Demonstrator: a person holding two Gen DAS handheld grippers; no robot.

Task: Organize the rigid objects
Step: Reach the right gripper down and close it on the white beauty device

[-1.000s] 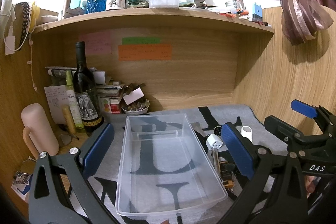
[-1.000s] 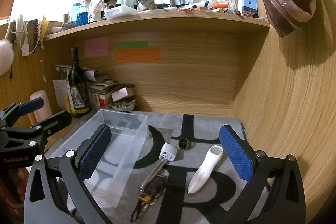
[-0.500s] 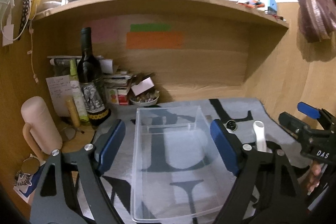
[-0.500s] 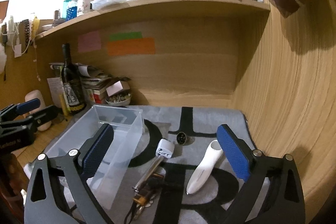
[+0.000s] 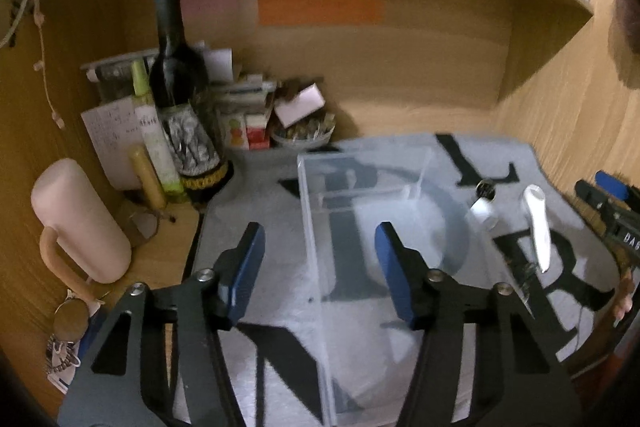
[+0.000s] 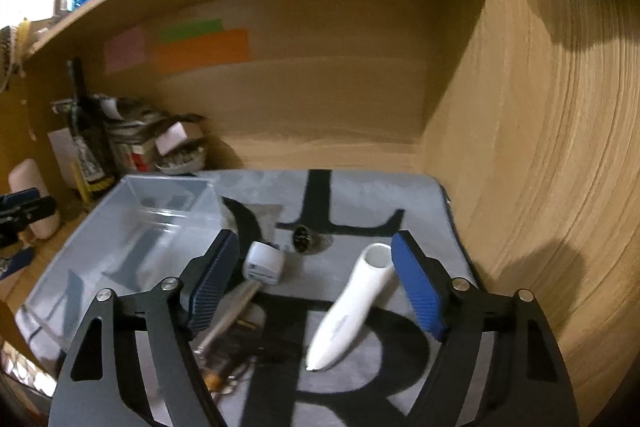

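From the left wrist view, the left gripper (image 5: 320,267) hovers with its blue-padded fingers (image 5: 250,263) spread apart and holding nothing, straddling the left wall of a clear plastic bin (image 5: 316,267) that sits on a gray mat with large black letters (image 5: 264,291) covering the desk. The bin looks empty. To its right, on the mat, lie a white wand-shaped device (image 5: 536,227), a white plug adapter (image 5: 482,213) and a small round dark object (image 5: 486,189); the right gripper shows at the far right edge. Along the back left stand a dark wine bottle (image 5: 180,95), a pink cylindrical mug (image 5: 78,223) and stacked papers and boxes. From the right wrist view, the right gripper (image 6: 316,283) is also spread wide and grasping nothing, lowered over the loose items: the white wand-shaped device (image 6: 352,307) lies between its fingers, close to the right one, while the white plug adapter (image 6: 264,263) sits just beside the left finger. A metal rod-like tool (image 6: 230,319) and a dark tangle of small items lie below the adapter, too blurred to name. The clear plastic bin (image 6: 132,227) stands to the left, still without contents. The sorting appears barely begun: nothing is in the bin, and every loose item remains to be picked up and placed.
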